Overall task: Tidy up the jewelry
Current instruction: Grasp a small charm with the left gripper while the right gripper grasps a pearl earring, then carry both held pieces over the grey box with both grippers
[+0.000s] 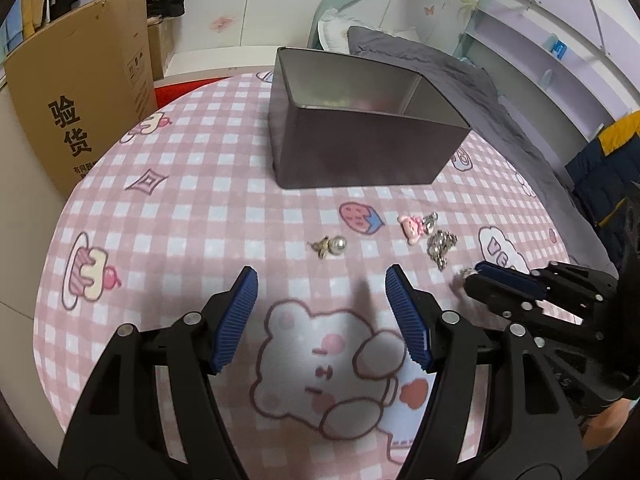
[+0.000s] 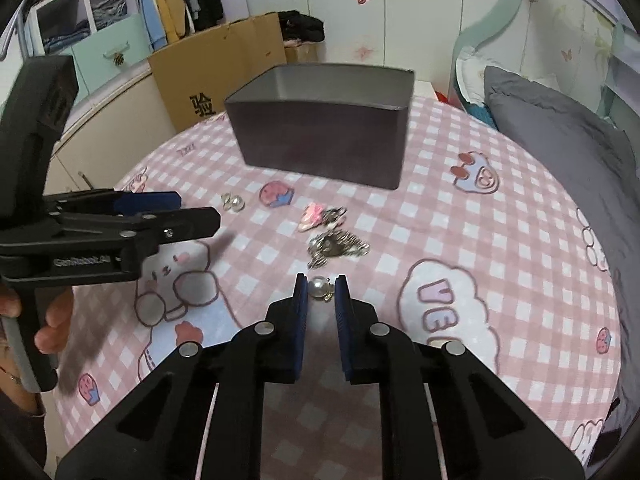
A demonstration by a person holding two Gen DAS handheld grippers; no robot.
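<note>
A dark metal box [image 1: 360, 152] [image 2: 320, 140] stands open on the pink checked cloth. In front of it lie a pearl earring [image 1: 330, 245] [image 2: 234, 202], a pink bear charm [image 1: 412, 227] [image 2: 312, 216] and a silver chain pile [image 1: 440, 246] [image 2: 340, 246]. My left gripper [image 1: 322, 286] is open and empty, hovering short of the pearl earring. My right gripper [image 2: 321, 290] is closed on a second pearl earring [image 2: 320, 288], low over the cloth near the chain pile; it shows at the right of the left wrist view [image 1: 476, 276].
A cardboard carton [image 1: 80, 92] [image 2: 216, 76] stands left behind the table. A grey pillow [image 2: 560, 136] lies at the right, beside the table edge. A dark jacket [image 1: 608, 168] hangs at the far right.
</note>
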